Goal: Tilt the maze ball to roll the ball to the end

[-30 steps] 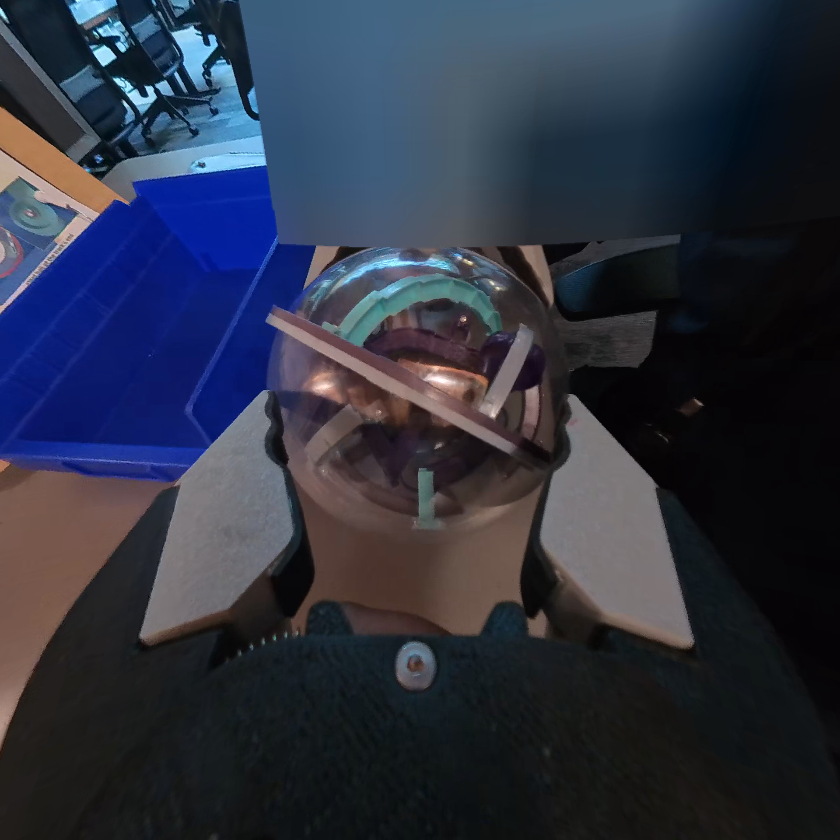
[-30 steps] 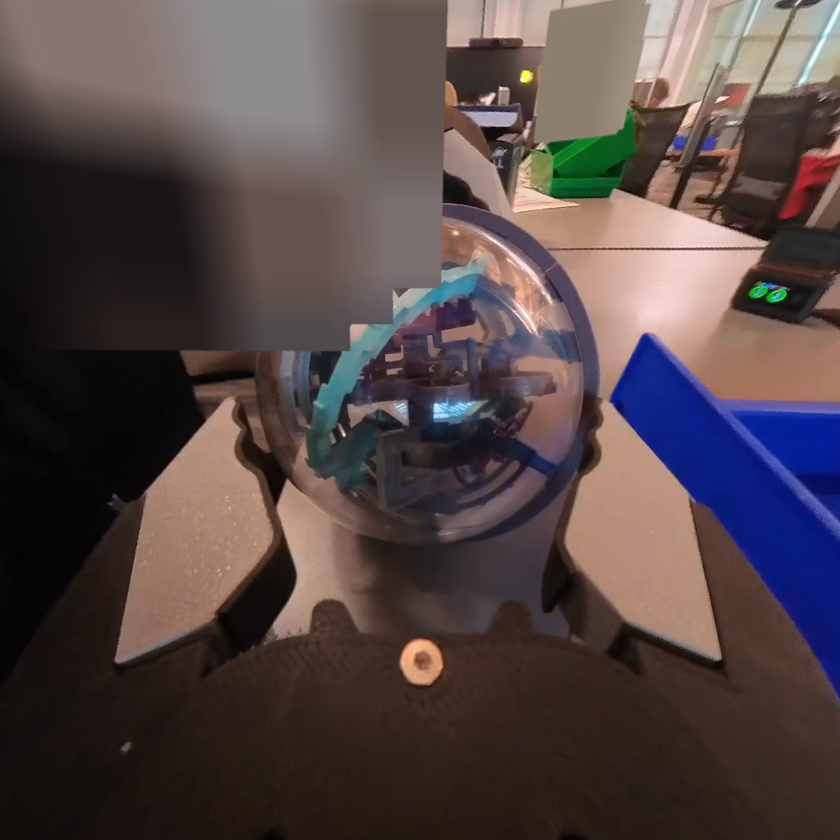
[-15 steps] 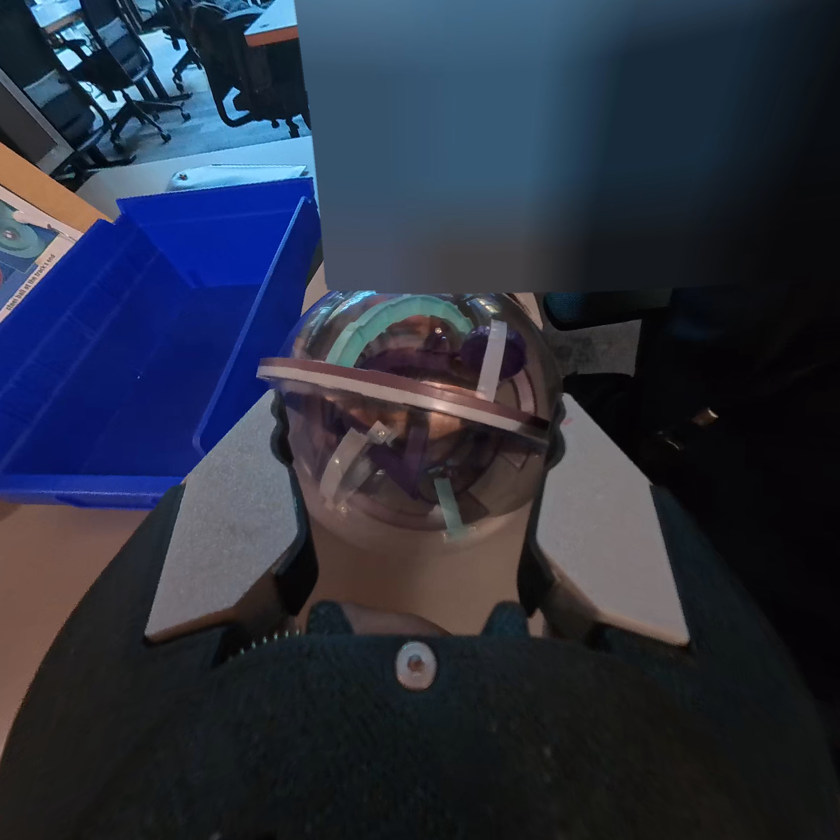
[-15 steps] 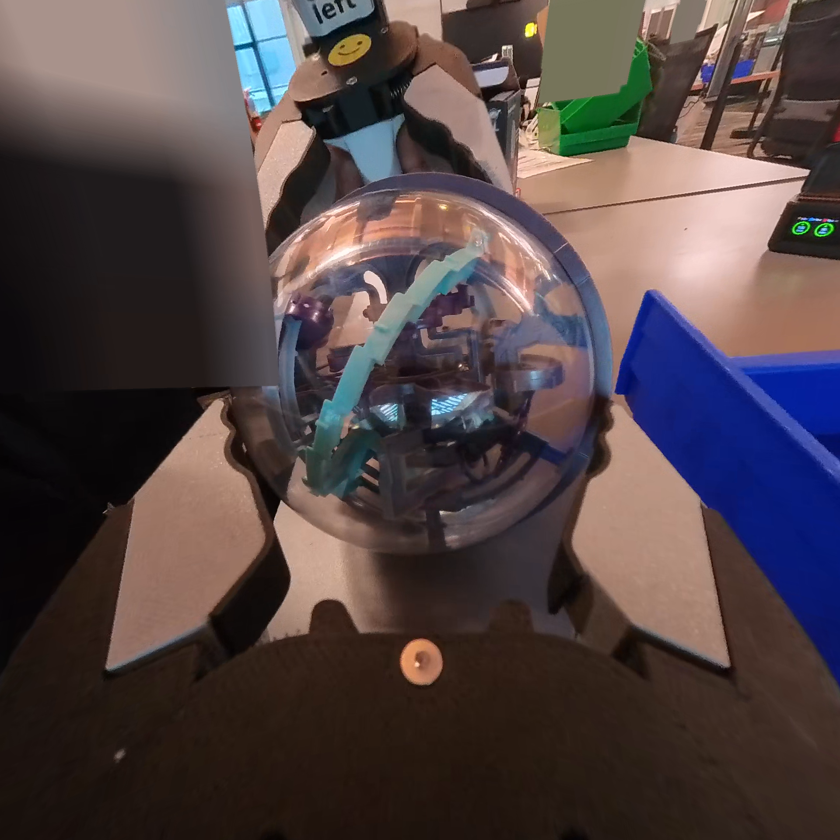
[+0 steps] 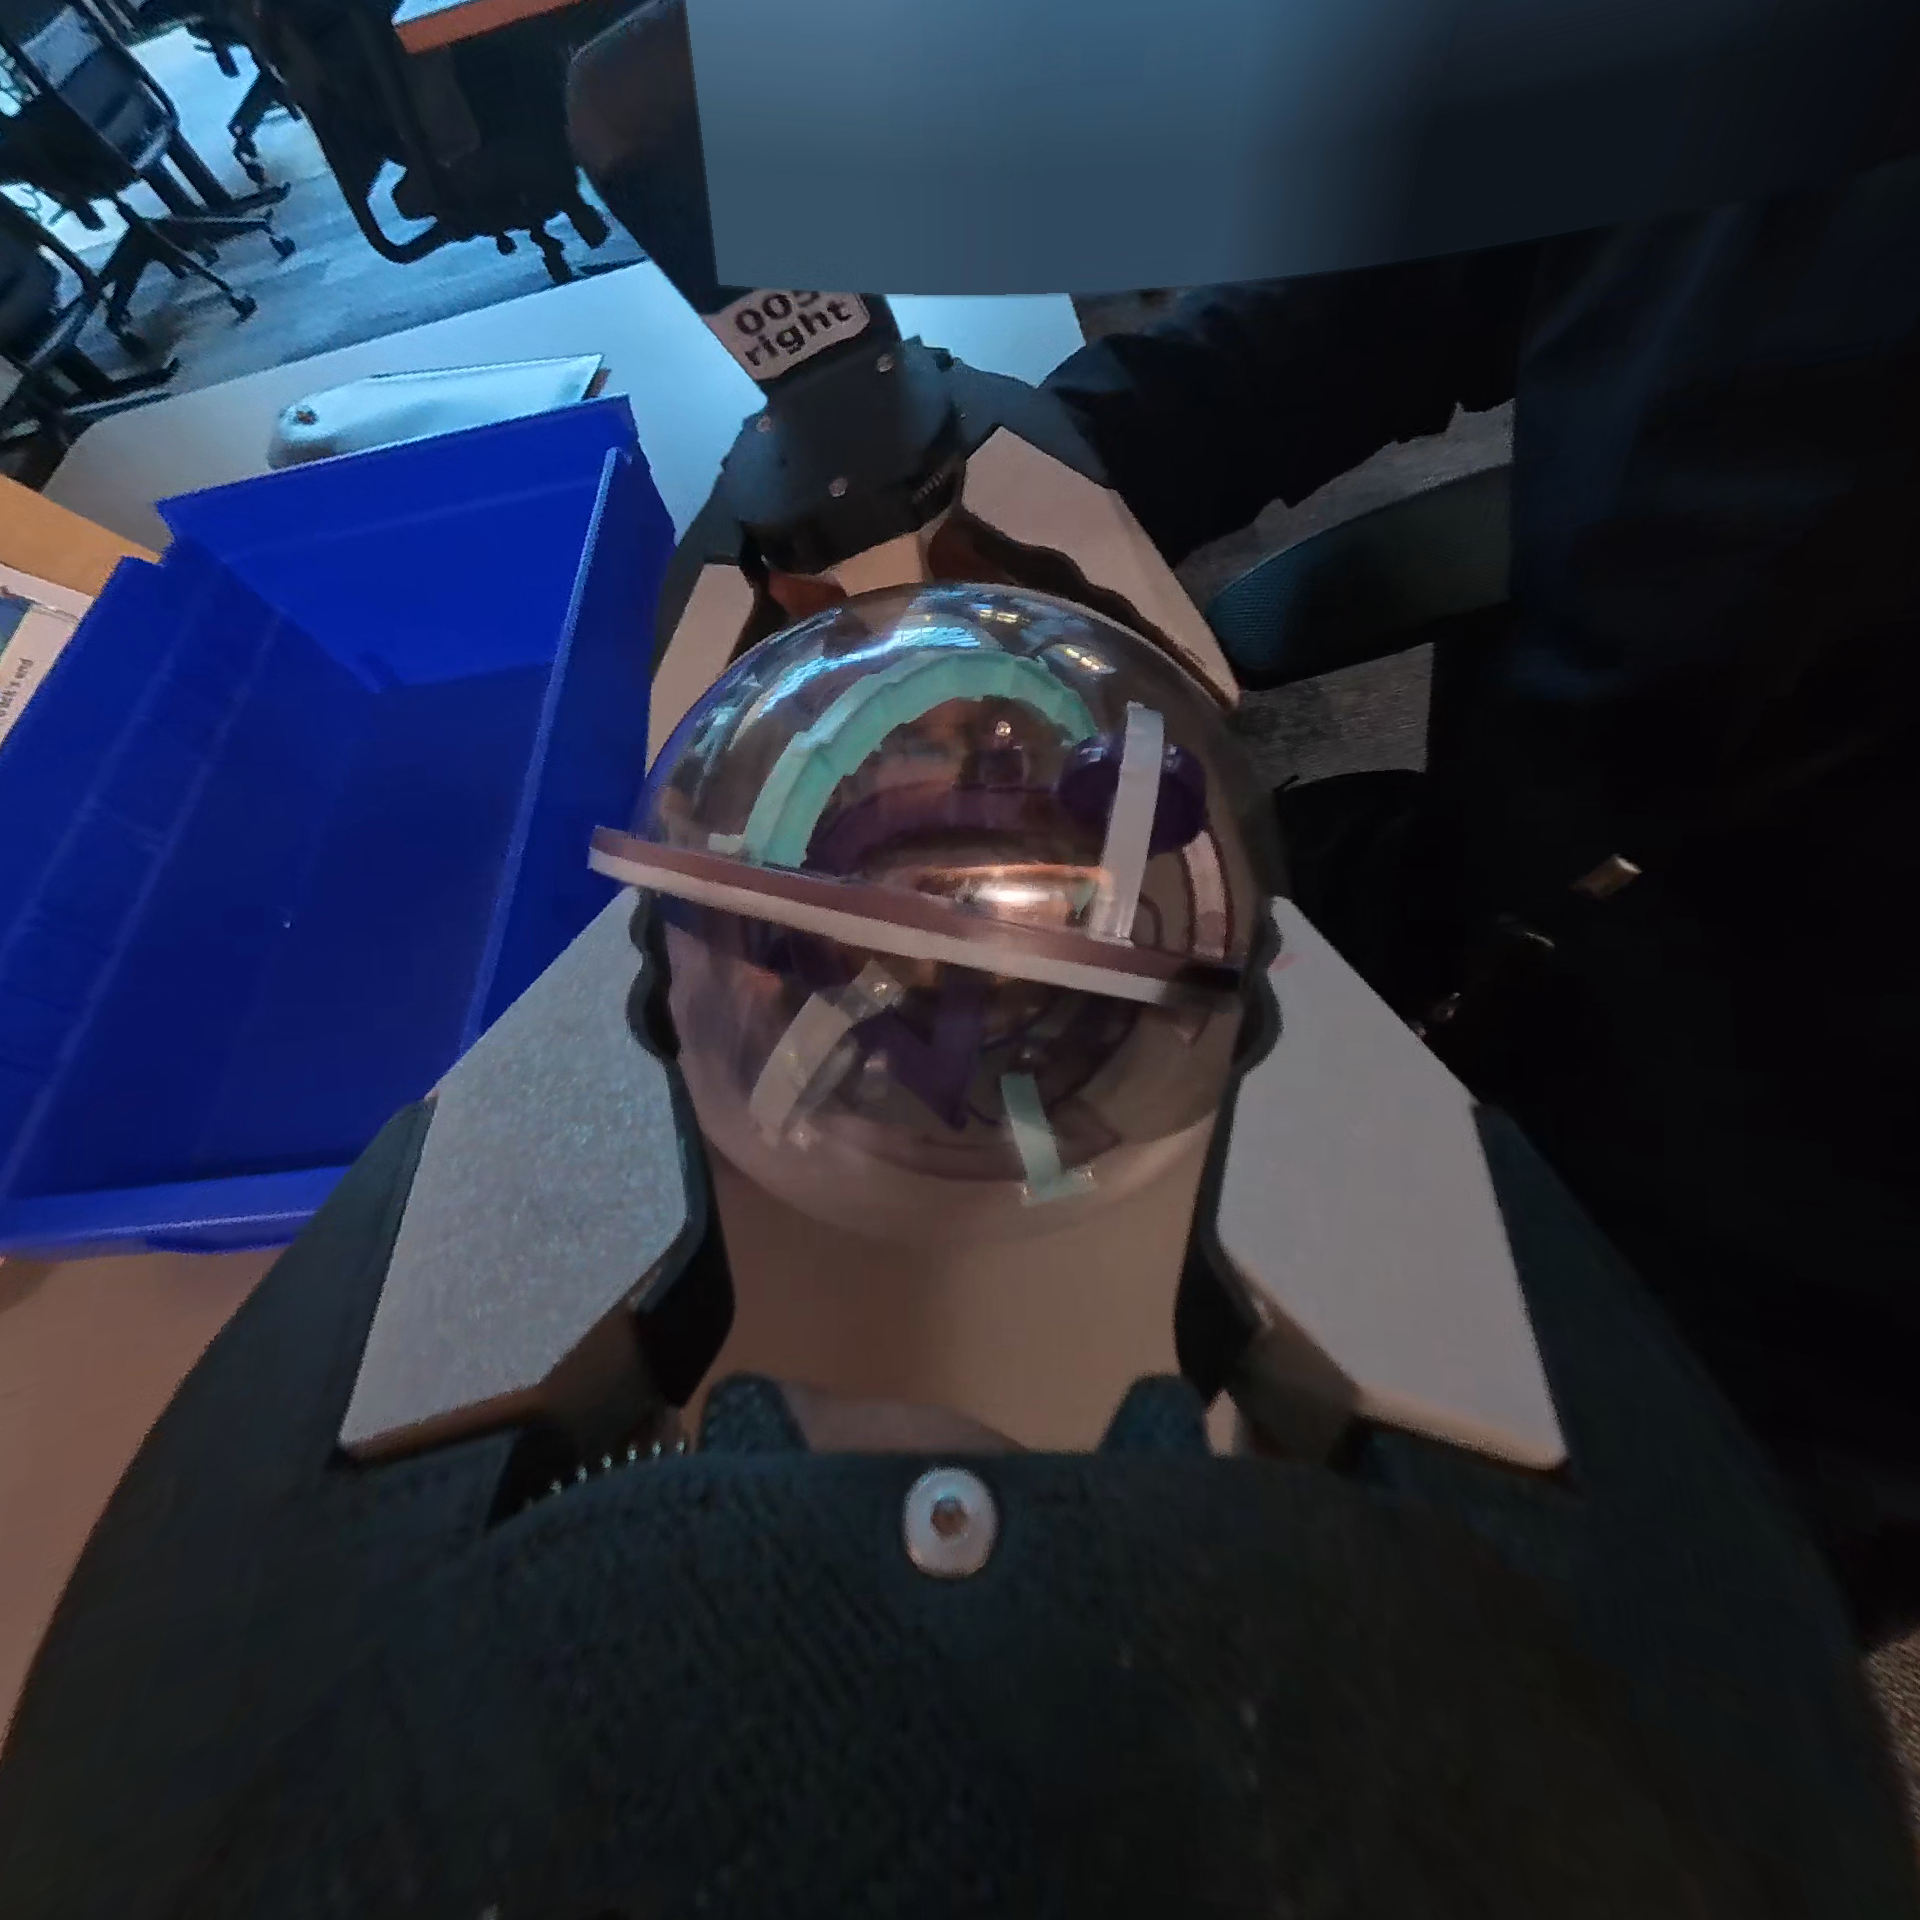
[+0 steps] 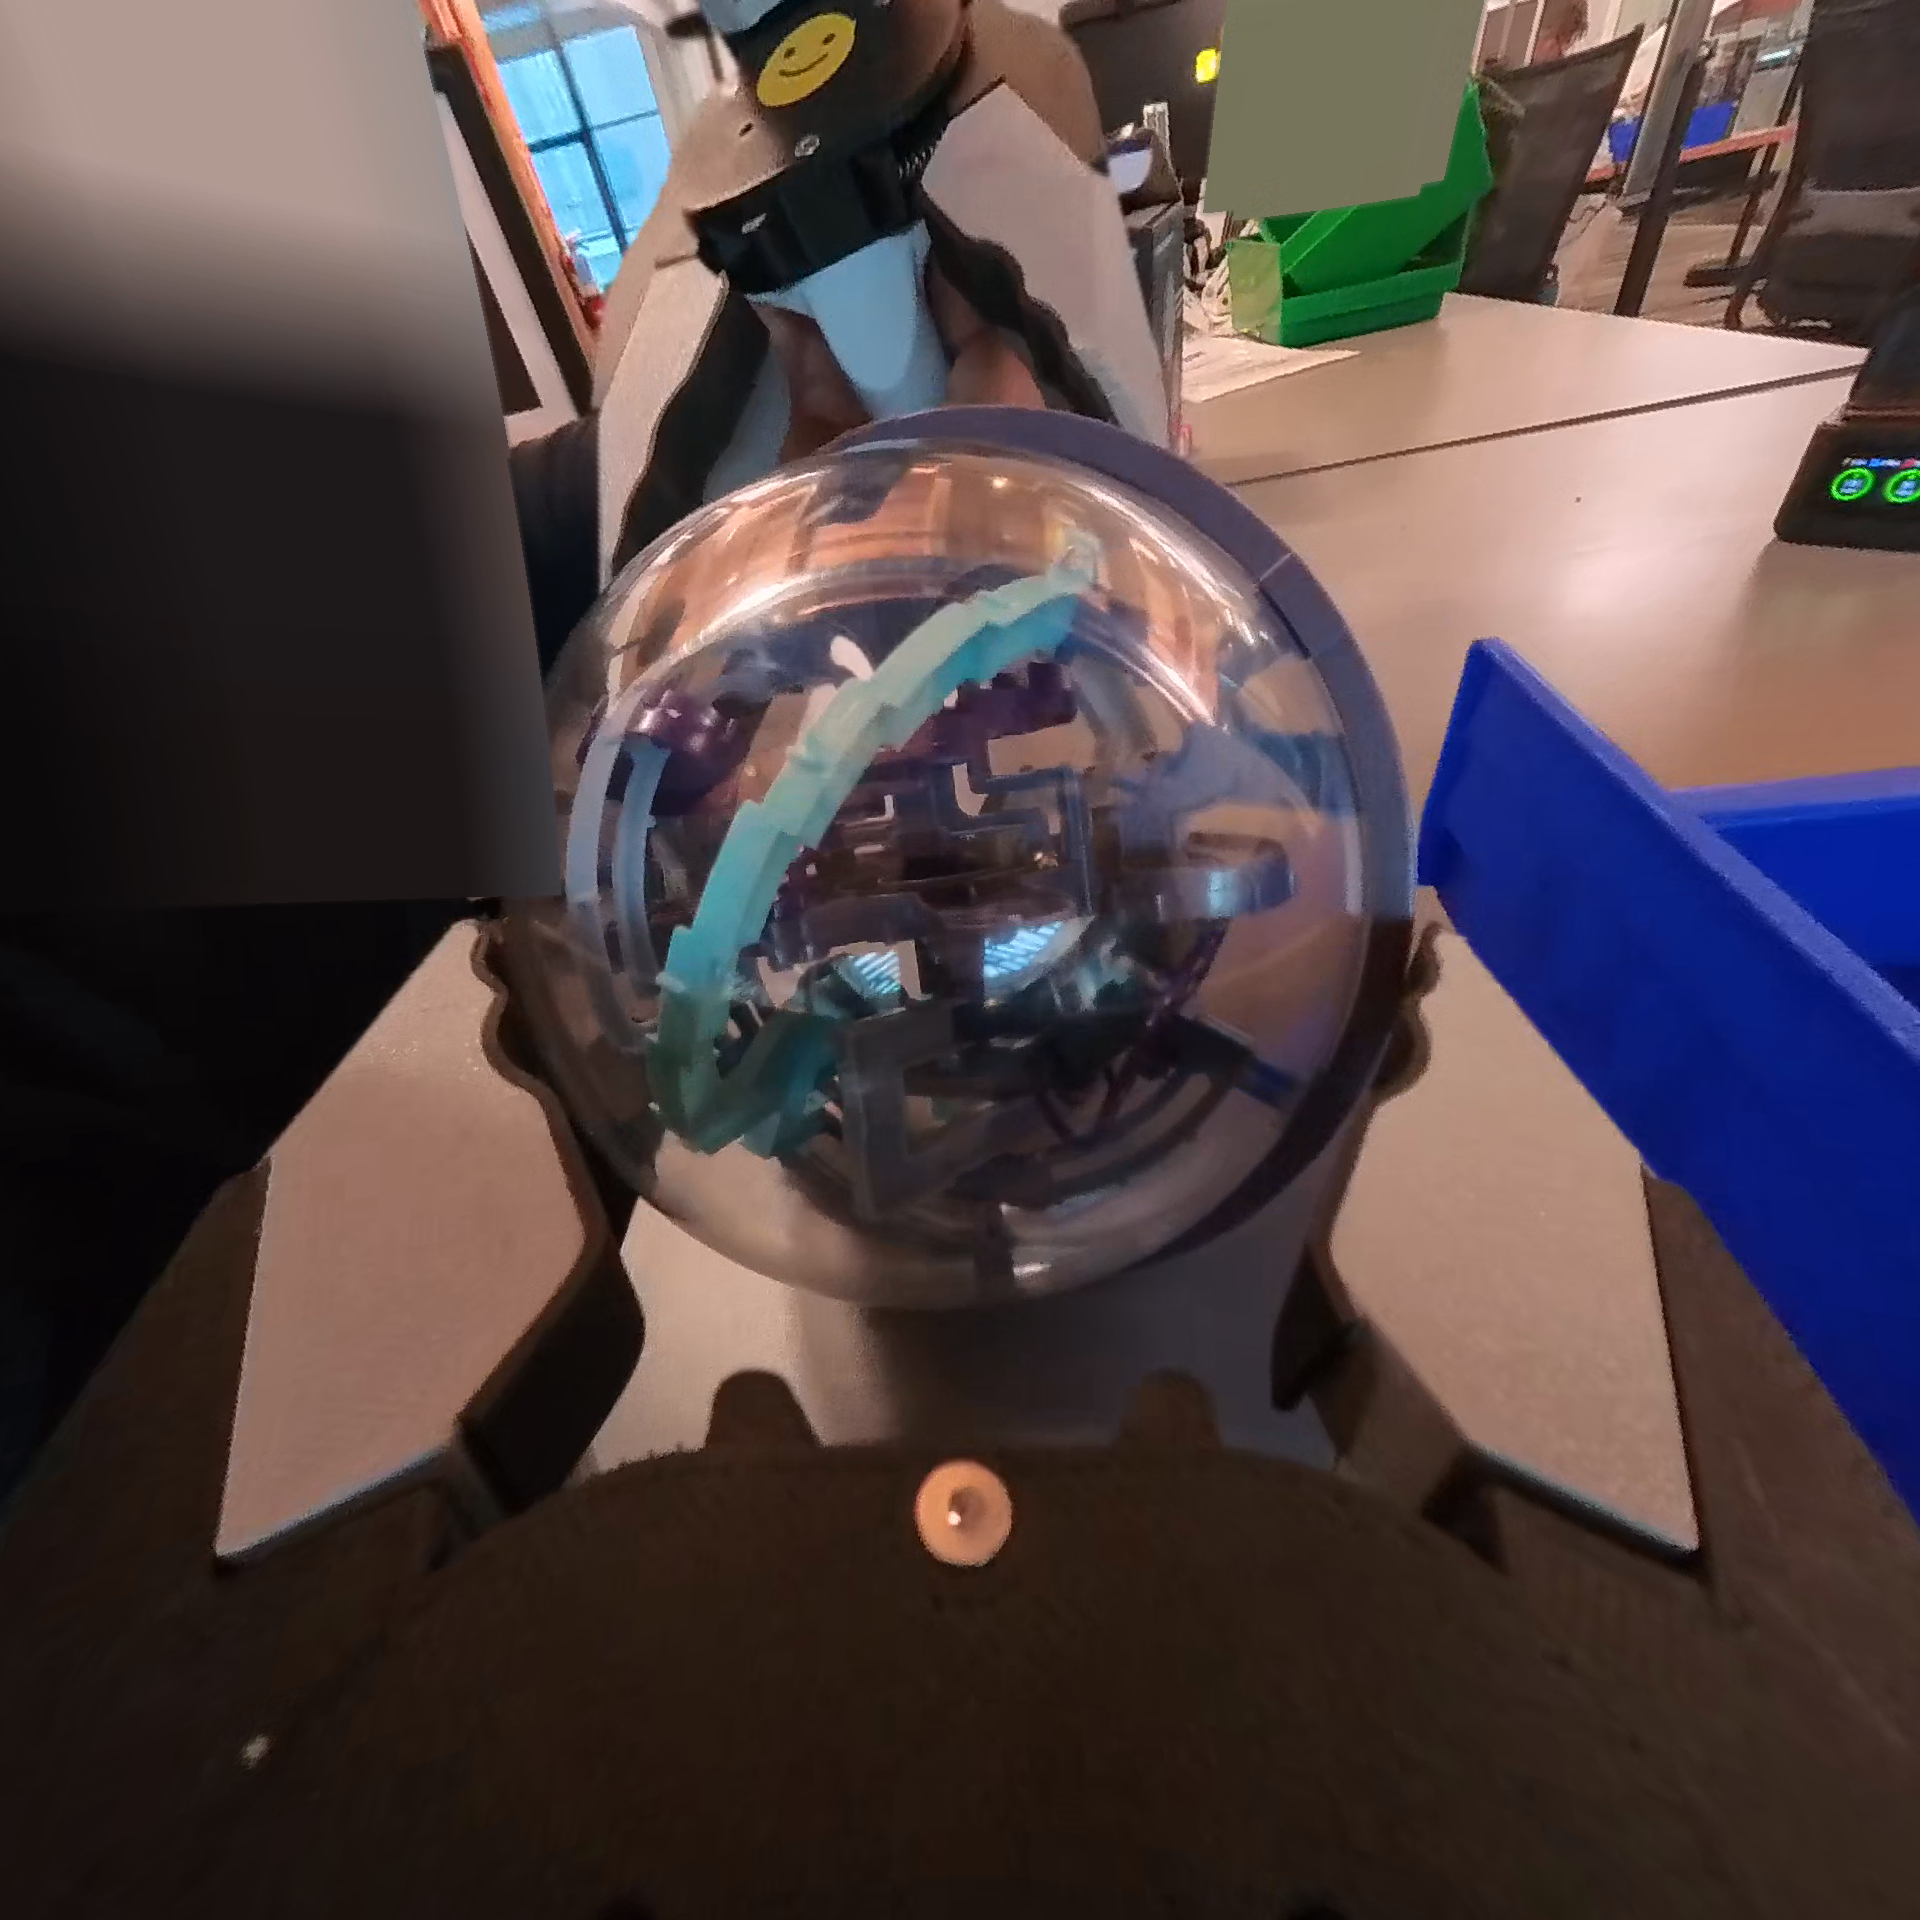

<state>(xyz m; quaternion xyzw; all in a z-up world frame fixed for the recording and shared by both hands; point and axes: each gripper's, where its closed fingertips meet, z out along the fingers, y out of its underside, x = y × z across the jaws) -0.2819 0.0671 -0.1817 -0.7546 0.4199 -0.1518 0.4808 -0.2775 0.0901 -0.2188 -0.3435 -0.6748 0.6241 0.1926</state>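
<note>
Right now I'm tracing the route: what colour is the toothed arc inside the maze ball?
Teal arc; clearest in the right wrist view.

Office chairs (image 5: 94,208), grey tables (image 6: 1558,416), bright window (image 6: 566,156).

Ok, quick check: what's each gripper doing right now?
Left gripper: shut on the maze ball, fingers against its sides.
Right gripper: shut on the same maze ball from the opposite side.

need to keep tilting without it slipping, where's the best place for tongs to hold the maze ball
Grip the maze ball at its widest girth, from two opposite sides, as both tongs do now: left tongs and right tongs each cradle the clear shell. It is a smooth sphere, so pads off the middle would likely slide; the raised equator band gives some purchase.
</note>
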